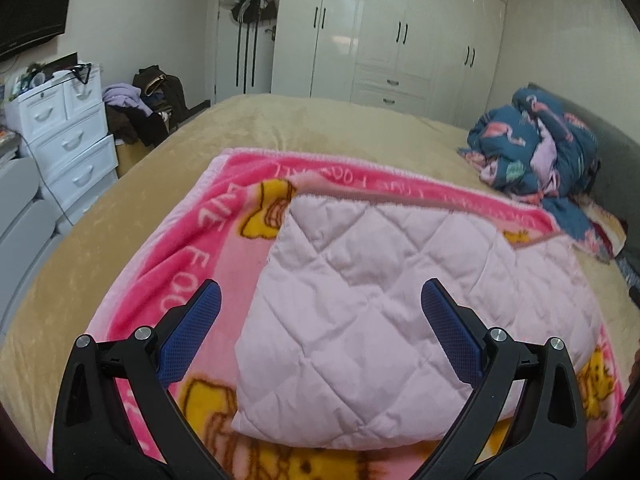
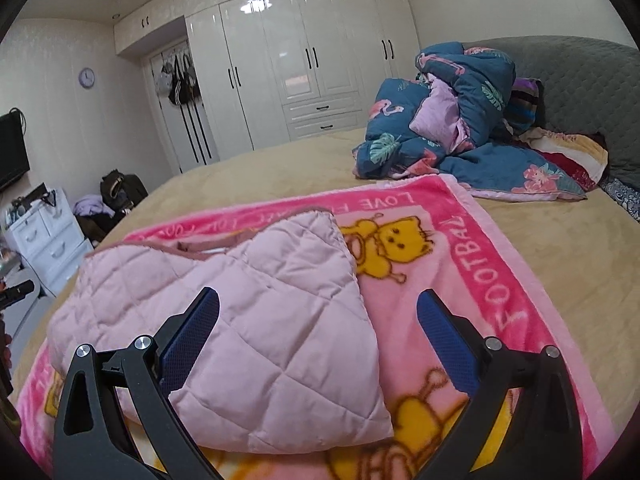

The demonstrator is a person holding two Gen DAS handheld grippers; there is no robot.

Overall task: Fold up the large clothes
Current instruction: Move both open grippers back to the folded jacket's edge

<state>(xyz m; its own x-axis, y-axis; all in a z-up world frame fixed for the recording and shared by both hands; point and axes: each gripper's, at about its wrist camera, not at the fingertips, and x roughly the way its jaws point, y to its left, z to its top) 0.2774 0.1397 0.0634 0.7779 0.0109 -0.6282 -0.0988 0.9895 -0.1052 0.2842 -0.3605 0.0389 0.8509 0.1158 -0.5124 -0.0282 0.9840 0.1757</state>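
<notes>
Both of my hand-held grippers hang released, jaws wide and empty: the left hand-held gripper (image 1: pixel 320 312) and the right hand-held gripper (image 2: pixel 318 322) hover just above the pale pink quilted padded garment (image 1: pixel 372 312). It lies folded in a thick bundle on the hot-pink fleece blanket with yellow cartoon bears (image 2: pixel 452 264), spread over the tan bed (image 1: pixel 312 124). The slippery padding may spring open, I judge, or I might pinch the blanket beneath. At 2 o'clock in the right view the blanket border reads "FOOTBALL"; at 12, "LOVE".
</notes>
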